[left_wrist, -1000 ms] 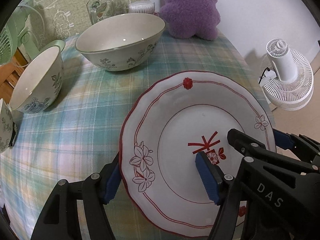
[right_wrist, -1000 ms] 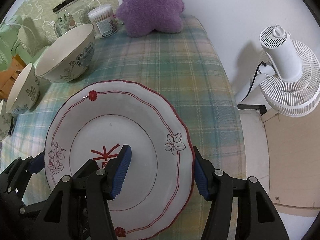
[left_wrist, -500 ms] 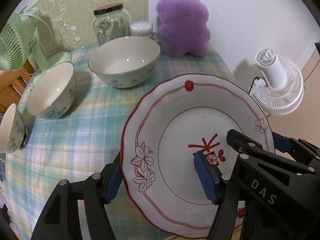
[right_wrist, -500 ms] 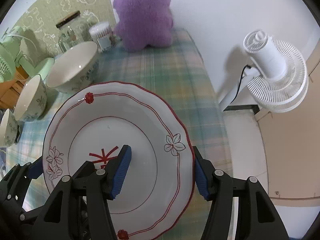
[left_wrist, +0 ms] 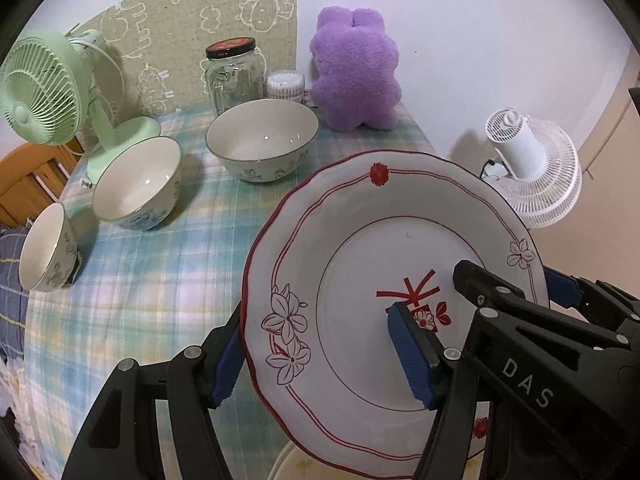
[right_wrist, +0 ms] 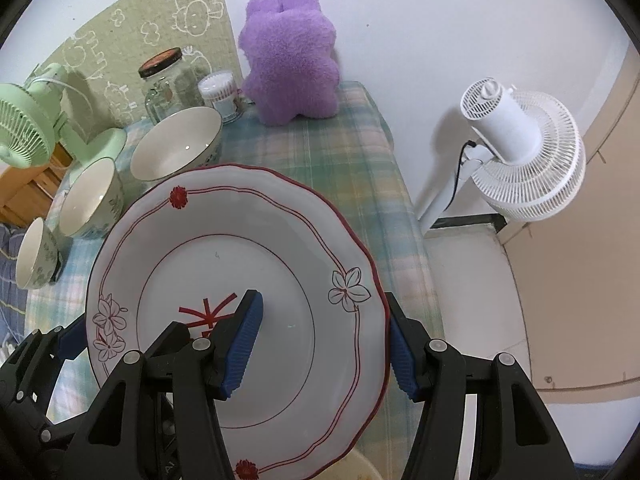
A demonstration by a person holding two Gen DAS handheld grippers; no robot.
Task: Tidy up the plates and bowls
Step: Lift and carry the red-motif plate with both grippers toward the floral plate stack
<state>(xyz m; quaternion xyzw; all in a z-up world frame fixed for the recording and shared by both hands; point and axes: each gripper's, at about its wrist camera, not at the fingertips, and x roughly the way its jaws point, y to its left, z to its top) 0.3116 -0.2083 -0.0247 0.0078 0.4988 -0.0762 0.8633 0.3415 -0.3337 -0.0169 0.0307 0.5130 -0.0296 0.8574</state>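
Note:
A white plate (left_wrist: 360, 248) (right_wrist: 240, 248) with red lines and flowers hangs tilted above the plaid tablecloth (left_wrist: 160, 280). My left gripper (left_wrist: 316, 356) is shut on its left rim, one blue pad on the upper face, the other outside the edge. My right gripper (right_wrist: 322, 346) clamps the right rim the same way. Three white floral bowls stand on the left: a large one (left_wrist: 262, 146) (right_wrist: 176, 150), a medium one (left_wrist: 136, 184) (right_wrist: 88, 200) and a small one (left_wrist: 42, 248) (right_wrist: 32, 252).
At the back of the table stand a green fan (left_wrist: 40, 92), a glass jar (left_wrist: 234, 74), a tub of cotton swabs (left_wrist: 286, 86) and a purple plush toy (left_wrist: 356, 76). A white fan (right_wrist: 520, 160) stands on the floor past the table's right edge.
Both grippers have risen with the plate between them. The table and bowls now look farther away, and the back wall and green fan have come into view.

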